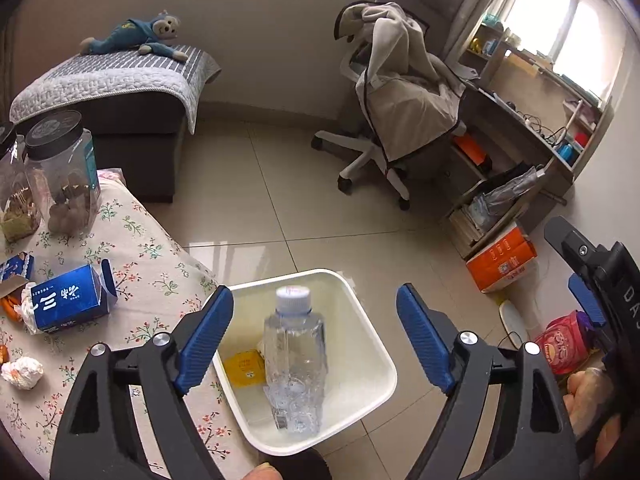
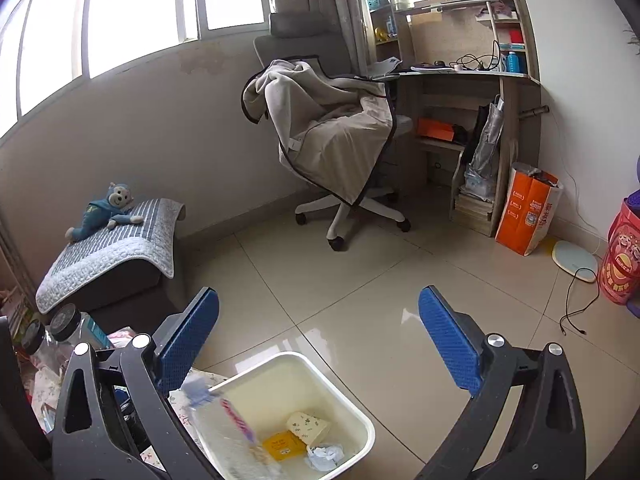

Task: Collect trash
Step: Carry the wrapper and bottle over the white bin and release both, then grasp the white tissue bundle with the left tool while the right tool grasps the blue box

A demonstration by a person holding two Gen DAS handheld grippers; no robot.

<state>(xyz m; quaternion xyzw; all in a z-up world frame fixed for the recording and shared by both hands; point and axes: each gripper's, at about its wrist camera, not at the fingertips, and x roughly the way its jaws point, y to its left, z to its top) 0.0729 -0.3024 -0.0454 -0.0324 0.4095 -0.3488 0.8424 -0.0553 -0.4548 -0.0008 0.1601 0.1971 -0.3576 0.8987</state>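
A clear plastic bottle (image 1: pixel 294 364) with a white cap stands upright inside the white bin (image 1: pixel 384 364), between the fingers of my left gripper (image 1: pixel 314 292), whose blue pads stand wide and clear of it. In the right wrist view the bottle (image 2: pixel 236 432) is a blur at the bin's (image 2: pixel 362 426) left side. A yellow packet (image 2: pixel 282 446), a floral wedge box (image 2: pixel 308 428) and a crumpled tissue (image 2: pixel 326 456) lie in the bin. My right gripper (image 2: pixel 320 294) is open and empty above the bin. A blue carton (image 1: pixel 68 306) and crumpled tissue (image 1: pixel 22 372) lie on the floral table (image 1: pixel 160 264).
Two black-lidded jars (image 1: pixel 64 172) stand on the table. A draped office chair (image 2: pixel 340 132), a desk (image 2: pixel 460 76), an orange bag (image 2: pixel 524 216), a red snack bag (image 2: pixel 620 256) and a loose cable (image 2: pixel 576 312) ring the tiled floor. A sofa end (image 2: pixel 112 248) holds a plush monkey.
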